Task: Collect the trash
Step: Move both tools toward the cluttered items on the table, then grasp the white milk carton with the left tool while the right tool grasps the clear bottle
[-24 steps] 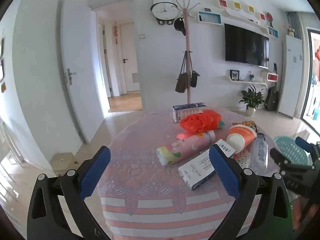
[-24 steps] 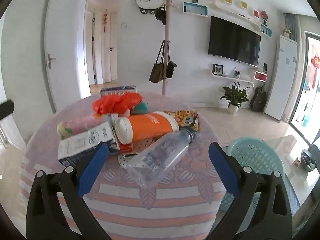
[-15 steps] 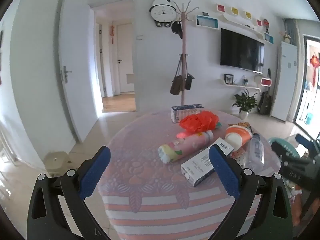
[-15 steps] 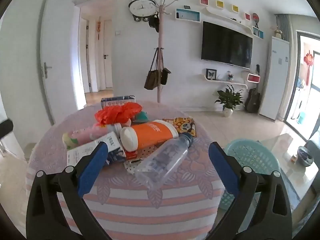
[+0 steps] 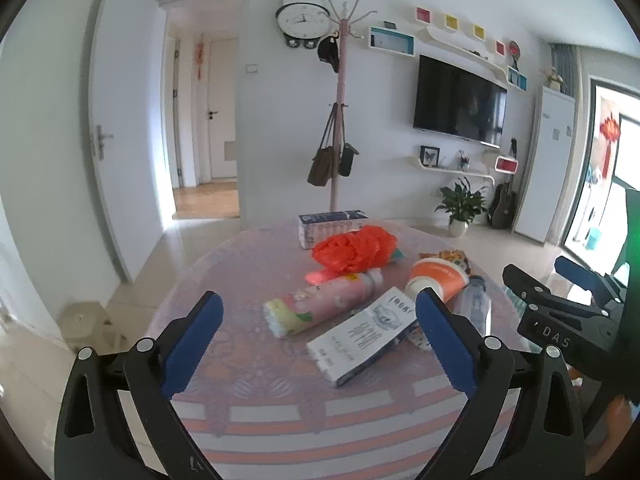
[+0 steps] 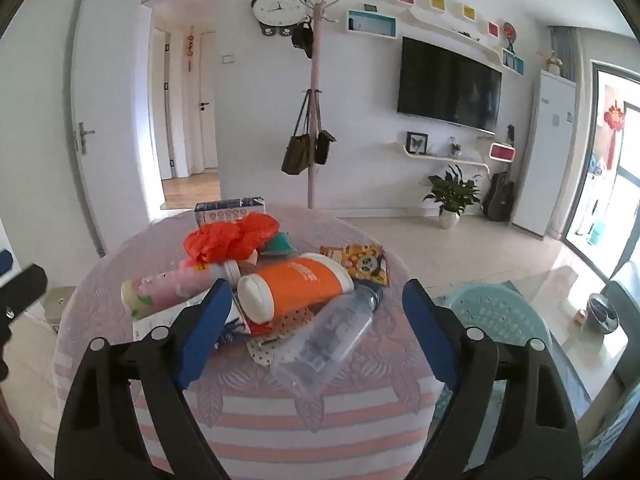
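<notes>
Above table, both claws pulled back

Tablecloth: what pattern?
Pink leaf-embossed top, pink-and-white stripes down the side of the tablecloth; clearest in right wrist view.

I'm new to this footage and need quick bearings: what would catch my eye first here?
A heap of trash on the round table: a crumpled red plastic bag at the back, an orange cup lying on its side mid-pile, and a clear plastic bottle nearest the open right gripper. The left gripper is open too, facing a white carton.
</notes>
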Demonstrator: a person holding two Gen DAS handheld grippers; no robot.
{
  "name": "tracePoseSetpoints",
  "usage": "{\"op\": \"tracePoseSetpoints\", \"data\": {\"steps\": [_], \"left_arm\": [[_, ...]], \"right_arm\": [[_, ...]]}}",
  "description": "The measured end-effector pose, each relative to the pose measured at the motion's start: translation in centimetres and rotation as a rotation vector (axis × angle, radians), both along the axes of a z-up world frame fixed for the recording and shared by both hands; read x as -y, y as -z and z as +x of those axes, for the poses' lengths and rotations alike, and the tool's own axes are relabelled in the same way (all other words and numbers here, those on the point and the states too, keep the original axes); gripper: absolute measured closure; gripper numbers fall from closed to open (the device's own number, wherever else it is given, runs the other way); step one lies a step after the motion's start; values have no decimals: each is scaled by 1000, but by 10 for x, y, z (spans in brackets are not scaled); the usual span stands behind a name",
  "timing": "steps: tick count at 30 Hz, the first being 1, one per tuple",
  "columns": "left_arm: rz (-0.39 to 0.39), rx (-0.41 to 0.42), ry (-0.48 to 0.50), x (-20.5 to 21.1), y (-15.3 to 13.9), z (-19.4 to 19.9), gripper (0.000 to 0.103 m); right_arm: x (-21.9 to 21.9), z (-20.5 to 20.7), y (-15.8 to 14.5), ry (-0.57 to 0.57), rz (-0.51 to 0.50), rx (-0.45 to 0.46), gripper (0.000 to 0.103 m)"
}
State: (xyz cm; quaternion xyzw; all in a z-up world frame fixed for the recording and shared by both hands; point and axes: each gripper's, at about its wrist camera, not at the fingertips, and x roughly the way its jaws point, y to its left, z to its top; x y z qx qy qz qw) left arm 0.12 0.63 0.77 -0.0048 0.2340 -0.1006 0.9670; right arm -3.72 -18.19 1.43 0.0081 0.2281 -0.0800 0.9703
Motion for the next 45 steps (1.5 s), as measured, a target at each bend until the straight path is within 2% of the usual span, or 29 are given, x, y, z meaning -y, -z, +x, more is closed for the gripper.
{"op": "tracePoseSetpoints", "data": {"steps": [6,9,14,20,29,33,35,41,45], "left_arm": [[49,-16,-25,42,16,34,8],[60,-4,-14,60,19,55,8],[-11,-67,57,68,27,91,8],[-42,-71,83,66,29,100,8],[-4,-96,160,50,39,89,8],[79,-54,144,50,41,83,8],[89,-43,143,45,40,77,8],[40,-40,241,62,39,80,8],[3,-71,298,80,44,90,8]], "right_arm": [[30,40,9,-36,34,-19,20],[45,56,15,-32,11,-7,20],[63,78,25,-38,33,-42,20],[64,90,34,-41,12,-78,20],[47,75,43,24,60,-86,20],[36,74,43,45,45,-89,20],[34,72,42,55,48,-82,20],[58,56,36,228,32,-30,20],[82,49,36,276,51,-39,20]]}}
